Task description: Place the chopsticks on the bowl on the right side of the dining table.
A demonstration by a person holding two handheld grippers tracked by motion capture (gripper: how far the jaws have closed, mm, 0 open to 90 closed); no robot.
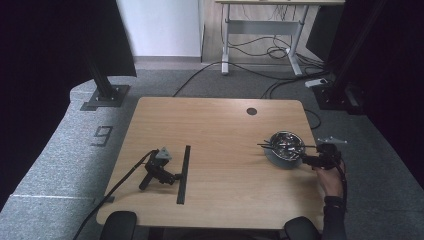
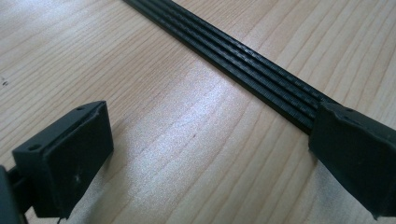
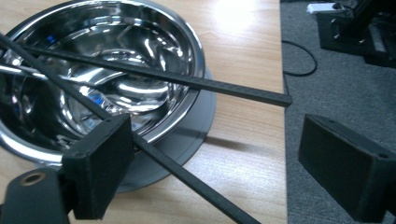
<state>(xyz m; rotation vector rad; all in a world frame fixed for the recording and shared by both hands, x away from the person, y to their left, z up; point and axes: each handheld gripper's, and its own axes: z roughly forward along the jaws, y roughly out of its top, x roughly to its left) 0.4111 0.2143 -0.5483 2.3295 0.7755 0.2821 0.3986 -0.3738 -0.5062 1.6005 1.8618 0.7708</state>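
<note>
Right gripper (image 3: 210, 172) released, jaws wide, held by hand (image 1: 331, 181) at tabletop's (image 1: 220, 125) right edge, beside steel bowl (image 3: 107, 79). Two black rods (image 3: 187, 83) lying across bowl, sticking out over rim; one passing just by its left jaw, ungrasped. Left gripper (image 2: 210, 158) released too, resting on tabletop w/ one jaw touching black strip (image 2: 243, 60).

Lab (black camera-rig posts (image 1: 102, 75))

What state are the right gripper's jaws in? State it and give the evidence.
Open. In the right gripper view the right gripper has its jaws wide apart; one black stick runs beside the left pad, unclamped, across the steel bowl.
</note>
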